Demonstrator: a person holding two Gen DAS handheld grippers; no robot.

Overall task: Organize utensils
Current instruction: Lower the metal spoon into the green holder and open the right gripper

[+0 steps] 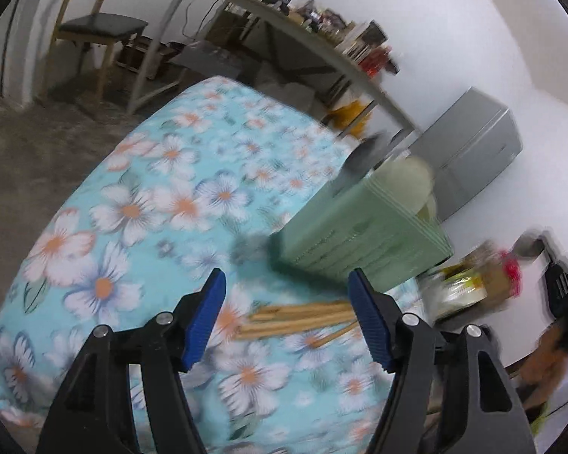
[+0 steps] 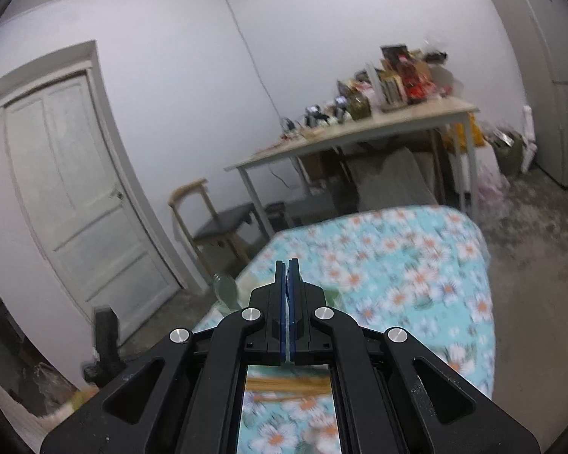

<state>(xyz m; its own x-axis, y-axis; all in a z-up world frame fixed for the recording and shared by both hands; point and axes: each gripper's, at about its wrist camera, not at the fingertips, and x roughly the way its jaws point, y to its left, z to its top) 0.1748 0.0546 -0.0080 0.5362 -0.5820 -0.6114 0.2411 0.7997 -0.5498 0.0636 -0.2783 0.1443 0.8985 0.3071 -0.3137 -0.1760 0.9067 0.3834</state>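
Observation:
A bundle of wooden chopsticks [image 1: 303, 317] lies on the flowered blue tablecloth [image 1: 151, 196]. My left gripper [image 1: 286, 283] is open above it, its blue pads wide apart, with the bundle's ends between them. A pale green utensil holder [image 1: 363, 234] lies tilted just beyond, with a pale round object at its far end. A grey blurred utensil [image 1: 359, 159] shows behind it. My right gripper [image 2: 288, 265] is shut and empty, raised above the table [image 2: 397, 265]. The chopsticks [image 2: 287, 384] show below it through its frame.
A wooden chair [image 1: 94, 30] and a long cluttered desk [image 1: 303, 38] stand beyond the table. A grey fridge [image 1: 469, 151] is at the right. In the right wrist view there is a white door [image 2: 75, 189] and a glass bottle [image 2: 227, 287] at the table's left edge.

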